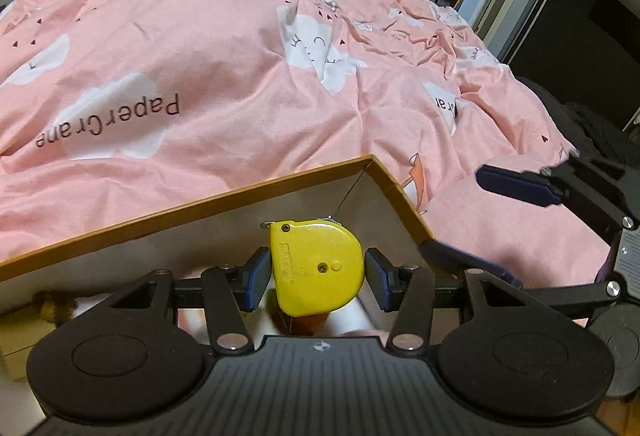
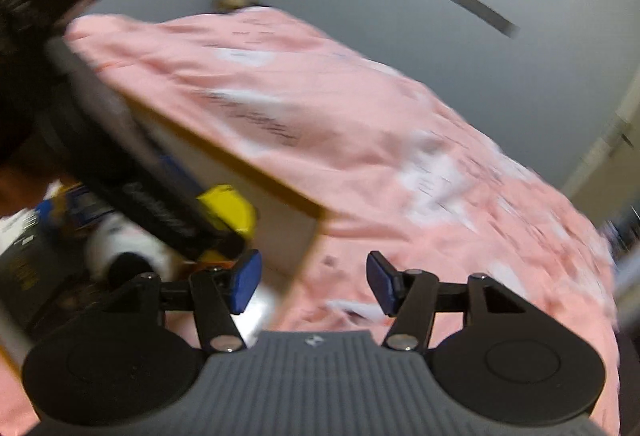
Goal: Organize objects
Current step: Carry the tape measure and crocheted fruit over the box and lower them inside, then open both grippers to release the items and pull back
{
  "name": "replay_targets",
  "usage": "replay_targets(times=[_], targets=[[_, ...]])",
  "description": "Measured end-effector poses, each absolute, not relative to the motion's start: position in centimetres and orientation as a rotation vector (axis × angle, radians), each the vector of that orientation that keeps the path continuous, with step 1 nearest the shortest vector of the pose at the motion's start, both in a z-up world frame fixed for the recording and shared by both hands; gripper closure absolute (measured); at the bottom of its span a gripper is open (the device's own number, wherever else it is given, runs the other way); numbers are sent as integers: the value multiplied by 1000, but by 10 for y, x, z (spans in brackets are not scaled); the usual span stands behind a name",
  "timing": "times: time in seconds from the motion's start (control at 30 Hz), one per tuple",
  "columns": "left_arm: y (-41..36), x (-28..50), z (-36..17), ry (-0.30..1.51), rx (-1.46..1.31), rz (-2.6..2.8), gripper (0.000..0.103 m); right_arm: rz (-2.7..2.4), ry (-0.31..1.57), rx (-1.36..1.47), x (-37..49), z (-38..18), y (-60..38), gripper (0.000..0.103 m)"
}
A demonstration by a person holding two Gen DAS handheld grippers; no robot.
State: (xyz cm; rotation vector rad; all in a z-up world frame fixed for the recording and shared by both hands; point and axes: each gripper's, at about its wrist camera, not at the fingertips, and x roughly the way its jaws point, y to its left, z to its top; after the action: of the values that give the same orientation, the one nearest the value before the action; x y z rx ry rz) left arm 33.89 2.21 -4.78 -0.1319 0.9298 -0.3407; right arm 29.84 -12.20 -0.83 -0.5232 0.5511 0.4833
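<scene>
**A:** Tape measure (image 1: 316, 268), the yellow one, sits right between the blue pads of your left gripper (image 1: 316, 278). Pads look snug against its two flat sides, so I'd say you're pinching it. It hangs over the open cardboard box (image 1: 192, 206), near the box's far right corner, and it's above whatever is in there, not lying down.

**B:** Box is on the bed, right?

**A:** Yep, on the pink bedcover (image 1: 224, 48) with the white clouds and the "Paper Crane" print. Brown rim, pale inner walls. Under the tape measure there's something orange-brown, too hidden to name.

**B:** And your other hand?

**A:** Your right gripper (image 2: 314, 280) is spread apart with nothing between its pads, just pink fabric behind the gap. It's off the right side of the box, just outside the corner. From the left wrist view you can see its two blue fingers (image 1: 516, 184) poking in from the right edge, one over the bedcover, one near the rim.

**B:** Right wrist view any good?

**A:** Super blurry. You can make out the yellow tape measure, the box corner, and some jumbled stuff further left in the box: a white-and-black thing, a dark pack. Can't tell what they are.
</scene>
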Motion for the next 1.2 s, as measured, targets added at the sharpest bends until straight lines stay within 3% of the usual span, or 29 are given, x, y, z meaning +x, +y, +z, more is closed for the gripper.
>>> replay_targets(times=[0.13, 0.6, 0.83, 1.0, 1.1, 1.2], targets=[[14, 350, -57, 955, -168, -337, 44, 478, 607, -383, 307, -9, -140, 42], [14, 353, -55, 949, -216, -324, 44, 490, 621, -360, 302, -12, -142, 41], [31, 305, -3, 816, -162, -243, 44, 524, 610, -277, 278, 9, -146, 39], [47, 244, 51, 645, -117, -148, 44, 555, 597, -153, 250, 33, -153, 31], [53, 208, 75, 572, -99, -99, 43, 568, 583, -71, 232, 49, -159, 21], [52, 172, 92, 503, -37, -36, 41, 575, 546, -29, 208, 64, -162, 19]])
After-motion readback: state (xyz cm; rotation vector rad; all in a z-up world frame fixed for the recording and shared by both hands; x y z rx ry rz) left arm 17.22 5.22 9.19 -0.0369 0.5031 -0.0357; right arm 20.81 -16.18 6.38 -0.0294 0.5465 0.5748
